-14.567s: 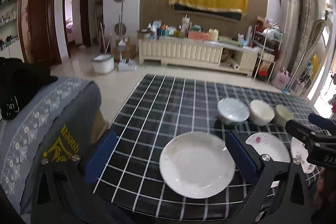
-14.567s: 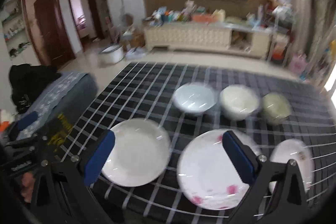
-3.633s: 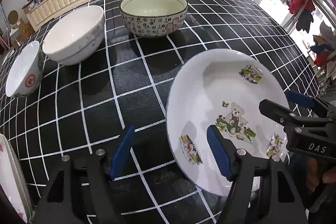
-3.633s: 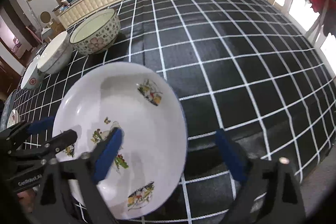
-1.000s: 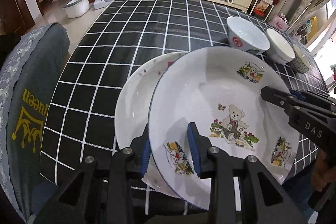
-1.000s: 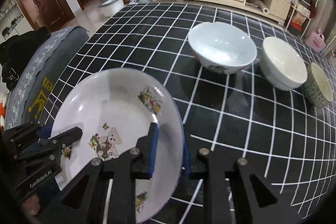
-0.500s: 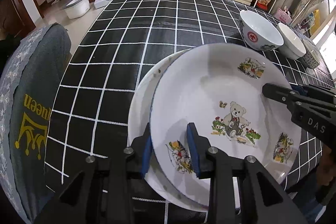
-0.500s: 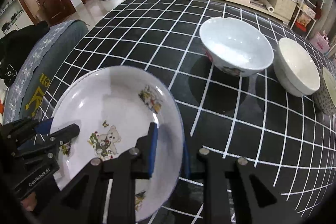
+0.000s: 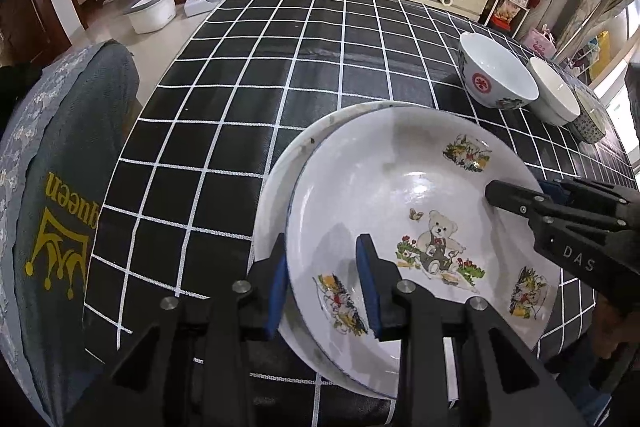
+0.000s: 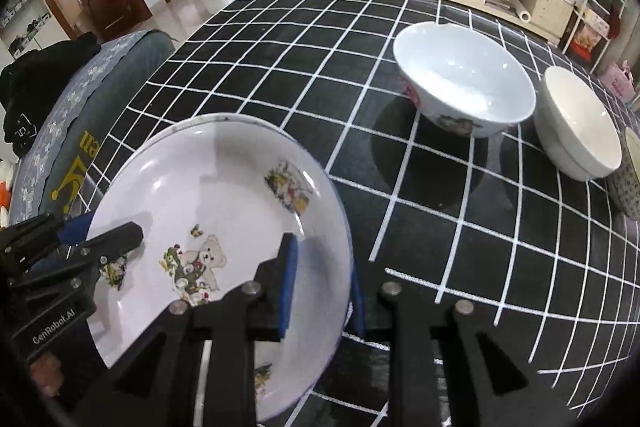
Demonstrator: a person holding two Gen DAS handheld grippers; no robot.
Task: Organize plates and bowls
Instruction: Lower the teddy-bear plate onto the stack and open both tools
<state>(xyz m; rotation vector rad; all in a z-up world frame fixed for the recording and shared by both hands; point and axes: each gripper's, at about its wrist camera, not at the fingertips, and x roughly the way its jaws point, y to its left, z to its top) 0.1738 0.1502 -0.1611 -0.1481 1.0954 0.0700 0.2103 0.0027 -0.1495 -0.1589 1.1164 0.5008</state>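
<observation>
You see a white teddy-bear-print plate (image 9: 420,211), a black white-gridded tablecloth (image 9: 248,99), a white bowl (image 9: 496,77) with a red emblem, blue finger pads (image 9: 366,283).

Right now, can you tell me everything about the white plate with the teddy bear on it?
The white teddy bear plate is round, shallow and glossy like ceramic, with a thin blue rim line, a bear picture in the middle and small cartoon pictures around it. The left gripper and right gripper each pinch its rim on opposite sides. It sits over a plain white plate on the black checked tablecloth.
</observation>
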